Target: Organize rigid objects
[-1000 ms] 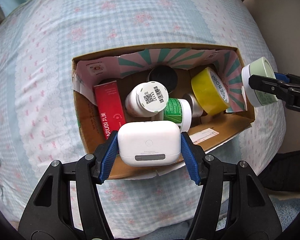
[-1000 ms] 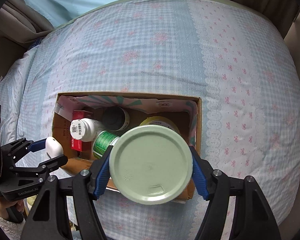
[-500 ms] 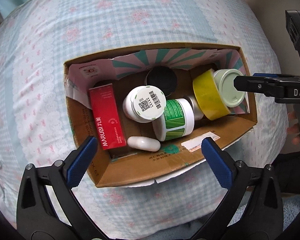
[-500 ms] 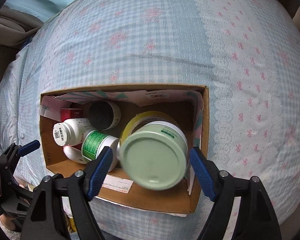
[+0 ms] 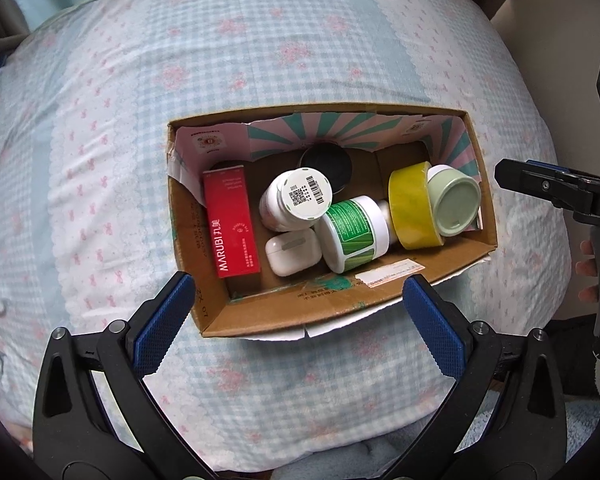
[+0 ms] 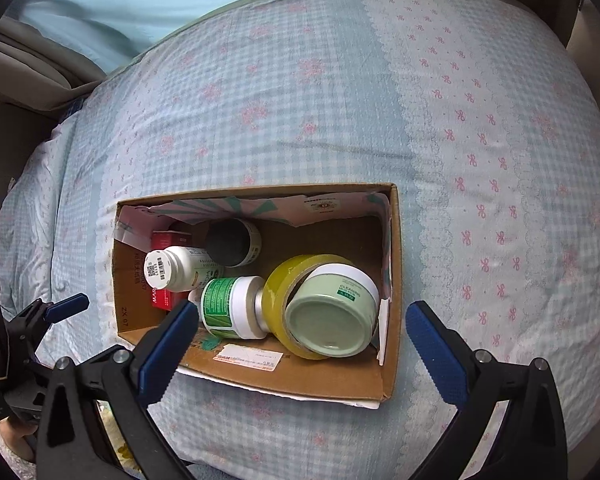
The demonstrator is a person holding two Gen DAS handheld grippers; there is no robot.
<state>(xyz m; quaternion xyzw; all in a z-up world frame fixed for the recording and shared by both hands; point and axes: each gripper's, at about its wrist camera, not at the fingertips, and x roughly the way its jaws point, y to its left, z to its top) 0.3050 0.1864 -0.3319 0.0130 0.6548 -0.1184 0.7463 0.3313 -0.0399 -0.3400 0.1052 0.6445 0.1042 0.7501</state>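
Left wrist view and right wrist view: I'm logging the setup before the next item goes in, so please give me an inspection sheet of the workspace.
Surface: checked bedspread, bare around the box.
Job's things: cardboard box holds red carton, white earbud case, barcode-capped bottle, green-label jar, black-lidded jar, yellow tape roll, pale green jar leaning in the roll.
Clutter: nothing seen.
Grippers: left hand-held gripper and right hand-held gripper open, empty.
Cables: nothing seen.
Surroundings: curtain.

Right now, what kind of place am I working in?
Most likely a bedroom: a cardboard box of small household items sits on a bed with a blue-checked quilt with pink bows, and a curtain hangs behind it.
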